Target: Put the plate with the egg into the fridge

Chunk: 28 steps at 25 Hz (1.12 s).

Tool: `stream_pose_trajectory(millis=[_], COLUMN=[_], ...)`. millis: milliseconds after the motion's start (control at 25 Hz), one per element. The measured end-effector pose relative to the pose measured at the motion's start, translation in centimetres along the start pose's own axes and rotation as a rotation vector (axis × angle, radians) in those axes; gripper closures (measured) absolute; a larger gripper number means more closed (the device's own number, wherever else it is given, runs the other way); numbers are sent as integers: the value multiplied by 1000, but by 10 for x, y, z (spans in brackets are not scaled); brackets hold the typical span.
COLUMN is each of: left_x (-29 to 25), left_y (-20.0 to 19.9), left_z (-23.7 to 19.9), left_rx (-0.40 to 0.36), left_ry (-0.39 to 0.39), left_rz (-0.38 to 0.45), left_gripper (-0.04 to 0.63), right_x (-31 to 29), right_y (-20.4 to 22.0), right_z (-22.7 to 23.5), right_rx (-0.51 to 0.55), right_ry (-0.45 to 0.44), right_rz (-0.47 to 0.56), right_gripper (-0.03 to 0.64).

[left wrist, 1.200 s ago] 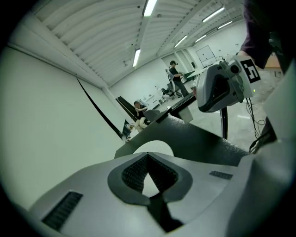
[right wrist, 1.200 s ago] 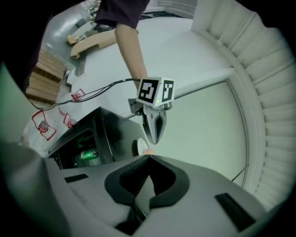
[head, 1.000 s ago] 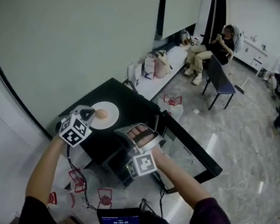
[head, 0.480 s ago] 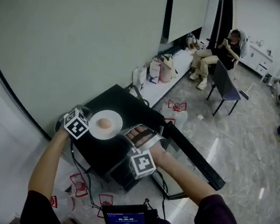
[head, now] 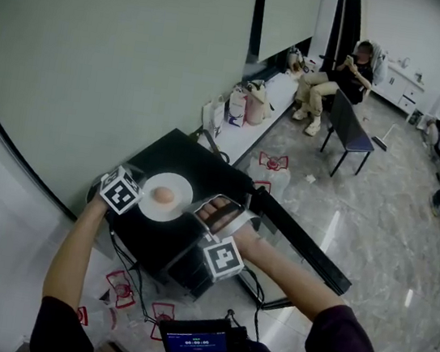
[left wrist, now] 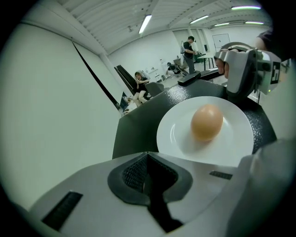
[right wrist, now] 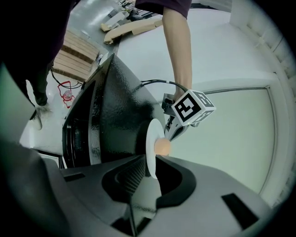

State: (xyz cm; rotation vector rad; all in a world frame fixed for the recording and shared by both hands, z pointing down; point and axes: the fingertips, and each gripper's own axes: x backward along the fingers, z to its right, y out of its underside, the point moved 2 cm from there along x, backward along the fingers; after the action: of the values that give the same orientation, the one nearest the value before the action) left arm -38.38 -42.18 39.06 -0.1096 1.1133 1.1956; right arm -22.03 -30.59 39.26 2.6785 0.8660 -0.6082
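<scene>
right claw (right wrist: pixel 155 171), just opening, straddles rim of white plate (left wrist: pixel 226 146) bearing tan egg (left wrist: pixel 206 121); left claw (left wrist: pixel 149 162) clenched.

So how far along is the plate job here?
Done: the fridge door looks open. In hand: the plate with the egg sits on top of the fridge; the jaws of the right tool have just been opening, the plate's rim between them, not pinched. The shut left tool sits beside. Left: grip, lift, place inside.
</scene>
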Motion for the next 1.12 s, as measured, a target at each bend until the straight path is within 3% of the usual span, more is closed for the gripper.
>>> stream_pose_trajectory(millis=[280, 440, 520, 600, 760, 1120], left_x=[14, 9, 3, -3, -7, -3], left_y=[-34, -33, -22, -16, -18, -44], left_z=[28, 15, 7, 9, 19, 50], left_rx=[-63, -49, -16, 13, 36, -9], left_ry=[30, -97, -118, -73, -22, 40], left_rz=[78, 62, 14, -26, -19, 45], left_gripper=[588, 588, 586, 588, 588, 588], right_x=[15, 27, 31, 34, 38, 46], right_y=[10, 18, 20, 21, 17, 21], right_z=[-11, -16, -19, -21, -31, -36], right_rx=[23, 27, 22, 18, 8, 12], right_ry=[9, 28, 31, 34, 12, 26], right_rz=[-40, -64, -72, -73, -62, -77], right_gripper=[563, 563, 563, 563, 563, 563])
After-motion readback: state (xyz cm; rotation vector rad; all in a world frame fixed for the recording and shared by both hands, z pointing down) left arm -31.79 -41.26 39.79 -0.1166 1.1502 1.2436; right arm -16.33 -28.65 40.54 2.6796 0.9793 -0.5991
